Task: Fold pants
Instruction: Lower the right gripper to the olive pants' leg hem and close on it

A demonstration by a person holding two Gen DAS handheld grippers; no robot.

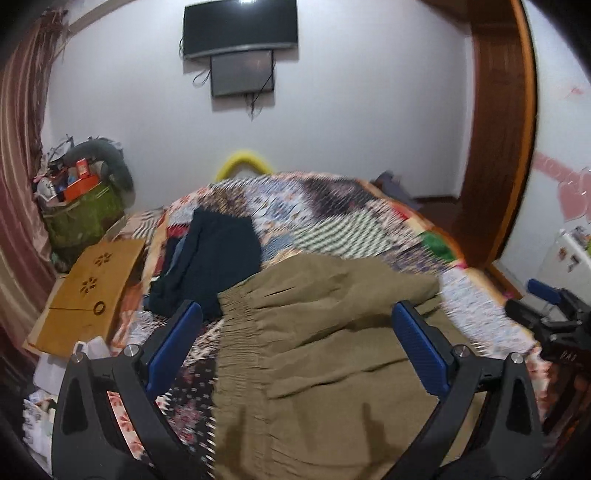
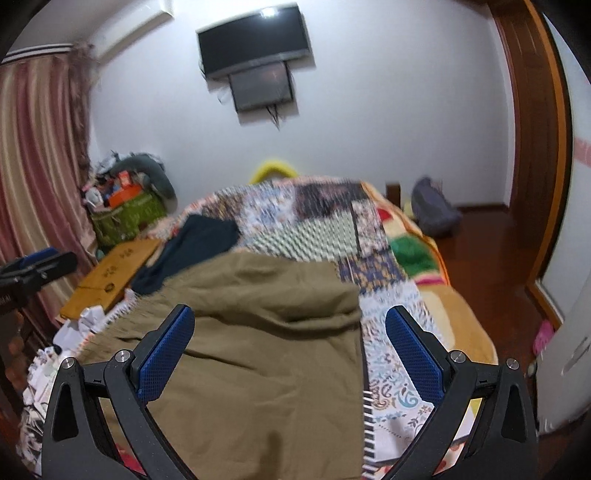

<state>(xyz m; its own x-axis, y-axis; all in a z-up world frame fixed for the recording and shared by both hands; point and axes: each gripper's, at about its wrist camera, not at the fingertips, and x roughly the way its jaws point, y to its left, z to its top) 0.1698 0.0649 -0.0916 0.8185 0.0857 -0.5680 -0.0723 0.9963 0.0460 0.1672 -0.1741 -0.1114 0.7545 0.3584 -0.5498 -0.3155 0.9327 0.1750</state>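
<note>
Olive-brown pants (image 1: pixel 332 332) lie on the patchwork quilt (image 1: pixel 332 221) of a bed, elastic waistband to the left, the far part folded over. My left gripper (image 1: pixel 297 314) is open above the waistband end, holding nothing. In the right wrist view the pants (image 2: pixel 258 350) fill the near middle, their right edge straight. My right gripper (image 2: pixel 290 317) is open above that side, empty. The right gripper also shows at the right edge of the left wrist view (image 1: pixel 554 317). The left gripper shows at the left edge of the right wrist view (image 2: pixel 37 269).
A dark navy garment (image 1: pixel 210 258) lies on the quilt beyond the pants, to the left. A wooden board (image 1: pixel 92 291) and a full green basket (image 1: pixel 81 210) stand left of the bed. A TV (image 1: pixel 240 29) hangs on the far wall. A wooden door frame (image 1: pixel 498 129) is at right.
</note>
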